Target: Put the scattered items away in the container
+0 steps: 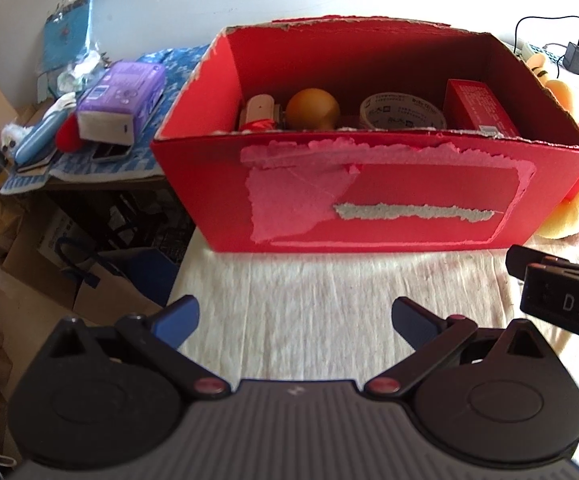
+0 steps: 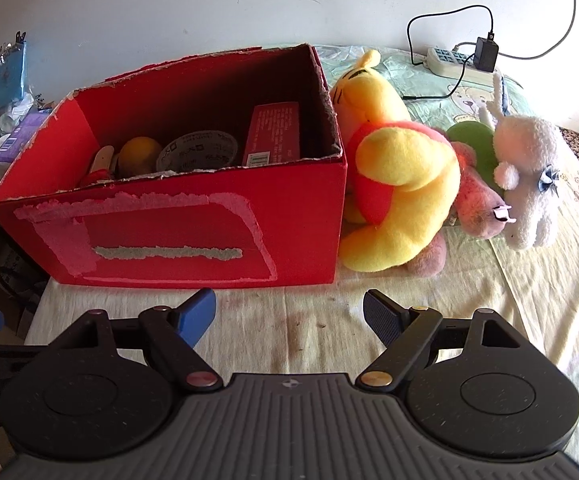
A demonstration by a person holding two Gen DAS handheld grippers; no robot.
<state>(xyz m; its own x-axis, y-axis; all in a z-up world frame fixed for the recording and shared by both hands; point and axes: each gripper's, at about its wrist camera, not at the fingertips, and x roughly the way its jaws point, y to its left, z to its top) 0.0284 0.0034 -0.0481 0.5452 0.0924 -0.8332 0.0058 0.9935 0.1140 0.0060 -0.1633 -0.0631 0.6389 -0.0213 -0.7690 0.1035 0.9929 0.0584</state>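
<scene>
A red box (image 1: 369,184) filled the frame's centre, holding a tape roll (image 1: 403,114). Both the left gripper (image 1: 295,320) and right gripper (image 2: 289,314) stood spread apart, empty.

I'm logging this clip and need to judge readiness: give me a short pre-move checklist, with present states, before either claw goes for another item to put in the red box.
1. Left claw open and empty: ok.
2. Right claw open and empty: ok.
3. Red box upright with its top open: ok.
4. Room left in the box above the tape roll, orange ball and small red carton: ok.
5. Items left outside: not ok; the yellow plush leans against the box's side and the white plush sits beyond it.
6. Whether the yellow plush fits inside: cannot tell.
</scene>
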